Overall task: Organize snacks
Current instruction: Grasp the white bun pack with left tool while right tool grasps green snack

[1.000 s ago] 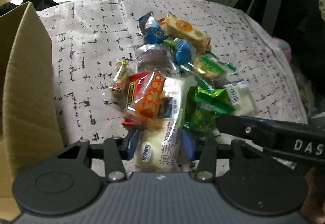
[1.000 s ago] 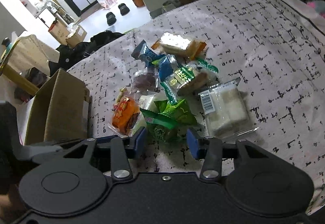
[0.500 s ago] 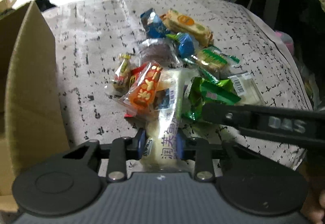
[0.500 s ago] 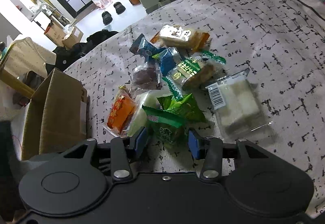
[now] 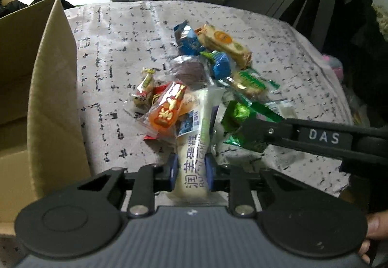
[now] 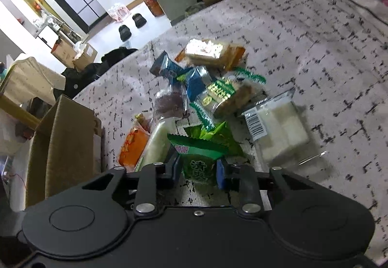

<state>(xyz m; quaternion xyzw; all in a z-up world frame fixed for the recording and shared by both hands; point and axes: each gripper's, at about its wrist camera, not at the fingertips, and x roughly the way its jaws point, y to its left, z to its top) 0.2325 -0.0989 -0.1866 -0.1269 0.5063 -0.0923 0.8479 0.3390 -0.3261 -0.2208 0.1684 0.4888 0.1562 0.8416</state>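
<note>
The left gripper [image 5: 191, 172] has its blue pads pressed against both sides of the long white cake packet with blue lettering [image 5: 195, 146], and its jaws are closing further on it. The packet's long axis runs straight away from the gripper, its far end pointing into the pile of wrapped snacks on the grey patterned bed cover [image 5: 116, 44]. An orange transparent snack packet [image 5: 167, 110] lies against the white packet's left side, tilted with its long axis angled up and to the right.

The right gripper [image 6: 198, 172] is clamped on the near end of the green foil snack bag with white lettering [image 6: 198, 161]; in the left wrist view this gripper enters from the right with the green bag at its tip. The bag's crimped top edge faces away from the gripper, toward the pile.

A clear tray of white cake blocks with a barcode label [image 6: 276, 127] lies just right of the green bag. An open brown cardboard box [image 5: 31, 103] stands at the left edge of the bed cover, apart from the pile.
</note>
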